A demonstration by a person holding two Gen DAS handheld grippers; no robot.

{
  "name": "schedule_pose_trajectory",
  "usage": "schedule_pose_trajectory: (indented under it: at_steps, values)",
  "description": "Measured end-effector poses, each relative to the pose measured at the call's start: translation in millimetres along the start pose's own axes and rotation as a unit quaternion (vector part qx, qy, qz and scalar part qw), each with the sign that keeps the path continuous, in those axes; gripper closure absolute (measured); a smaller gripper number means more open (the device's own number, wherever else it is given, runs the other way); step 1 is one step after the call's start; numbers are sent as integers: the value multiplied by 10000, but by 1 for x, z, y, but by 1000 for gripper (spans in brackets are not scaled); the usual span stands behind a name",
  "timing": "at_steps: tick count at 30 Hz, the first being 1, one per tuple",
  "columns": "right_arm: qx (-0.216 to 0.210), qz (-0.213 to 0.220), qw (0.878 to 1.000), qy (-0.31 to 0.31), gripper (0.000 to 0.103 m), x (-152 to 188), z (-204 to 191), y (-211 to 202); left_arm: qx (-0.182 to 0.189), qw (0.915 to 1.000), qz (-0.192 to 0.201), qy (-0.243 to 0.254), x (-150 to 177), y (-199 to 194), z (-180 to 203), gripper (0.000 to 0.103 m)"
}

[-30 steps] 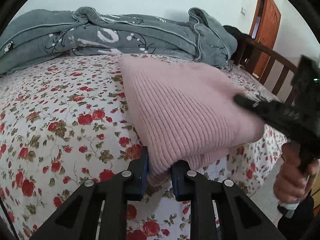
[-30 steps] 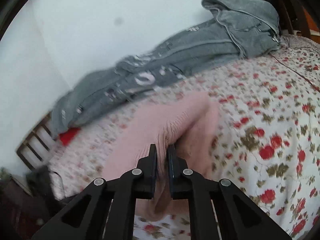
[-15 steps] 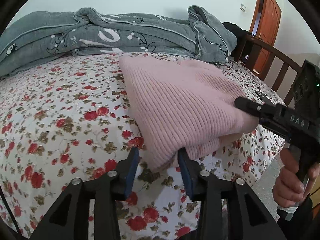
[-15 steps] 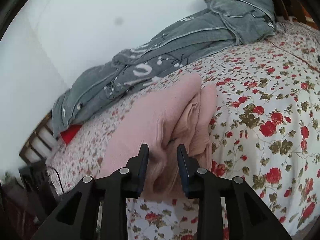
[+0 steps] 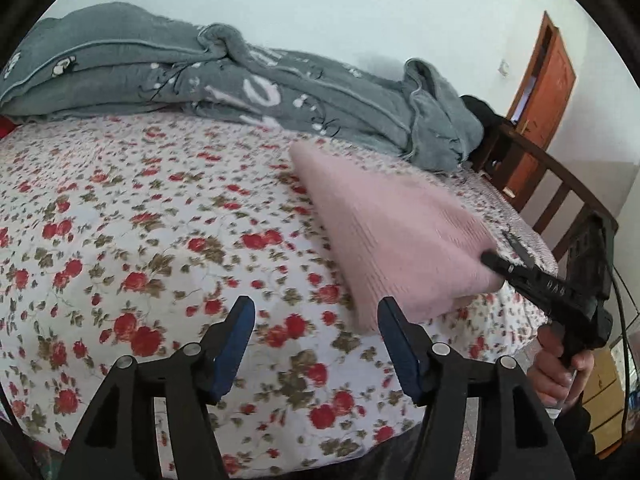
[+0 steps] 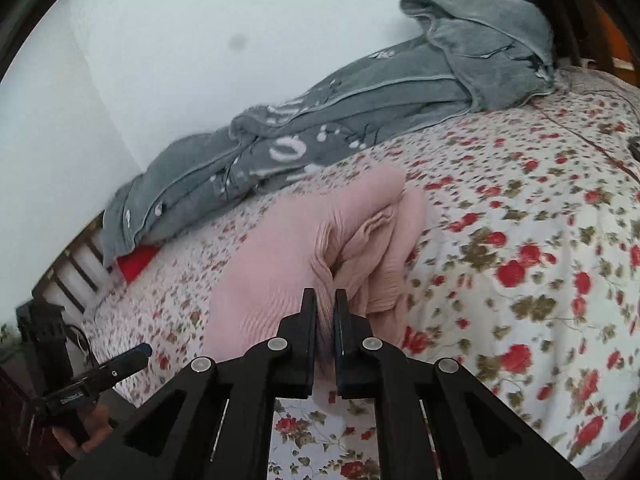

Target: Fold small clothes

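Note:
A folded pink knit sweater (image 5: 392,232) lies on the floral bed sheet (image 5: 140,220). My left gripper (image 5: 316,308) hangs just left of the sweater's near corner. Its jaws are opening and only sheet shows between them. In the right wrist view the sweater (image 6: 280,256) shows its bunched open edge. My right gripper (image 6: 325,296) is closing on a fold there, with pink fabric pinched between its pads. From the left wrist view the right gripper (image 5: 490,258) touches the sweater's right corner, a hand holding its handle. One left fingertip (image 6: 132,354) shows at lower left.
A rumpled grey blanket (image 5: 280,92) runs along the wall behind the sweater. A wooden bed rail (image 5: 560,192) and a brown door (image 5: 548,80) stand at the right. A red item (image 6: 136,262) lies by the slatted bed end (image 6: 72,268).
My left gripper let go of the sweater's near corner, opened wide and drew away to the left. My right gripper opened briefly, then closed again on the sweater's fold.

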State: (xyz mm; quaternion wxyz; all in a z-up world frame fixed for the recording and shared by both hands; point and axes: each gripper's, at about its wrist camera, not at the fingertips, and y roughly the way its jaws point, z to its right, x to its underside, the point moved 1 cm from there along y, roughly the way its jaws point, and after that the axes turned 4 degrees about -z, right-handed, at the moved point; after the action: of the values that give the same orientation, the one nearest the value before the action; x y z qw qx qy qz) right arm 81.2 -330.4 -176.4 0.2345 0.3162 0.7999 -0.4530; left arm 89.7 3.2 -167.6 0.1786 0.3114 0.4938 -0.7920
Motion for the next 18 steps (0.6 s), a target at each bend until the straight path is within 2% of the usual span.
schedule_pose_trajectory:
  at_steps: [3, 6, 7, 8, 9, 10, 11, 13, 16, 18]
  values:
    - [289, -456, 9983, -209, 94, 12, -2, 24, -52, 10000, -36, -22, -2, 6, -3, 41]
    - [266, -239, 9977, -582, 89, 7, -16, 7, -46, 10000, 26, 46, -2, 5, -4, 41]
    - [224, -112, 9974, -681, 82, 3, -20, 0, -44, 10000, 44, 53, -3, 5, -5, 41]
    - [181, 48, 9967, -785, 68, -3, -25, -8, -28, 10000, 61, 41, -5, 5, -6, 41]
    - [158, 224, 9958, -874, 59, -11, -31, -15, 30, 10000, 83, -4, -7, 6, -7, 41]
    - [169, 316, 9952, -913, 39, -19, -35, -17, 114, 9999, 92, -70, -8, 8, -9, 41]
    - [199, 355, 9951, -900, 32, -29, -37, -14, 212, 9997, 80, -137, -10, 10, -9, 41]
    - [319, 316, 9962, -742, 32, -46, -37, -1, 375, 9990, 45, -225, -16, 18, -9, 41]
    - [827, -63, 9959, -362, 34, -65, -24, 37, 454, 9986, 33, -278, -28, 27, -7, 41]
    - [831, -445, 9955, -52, 47, -68, -11, 63, 474, 9985, 10, -257, -39, 33, -6, 41]
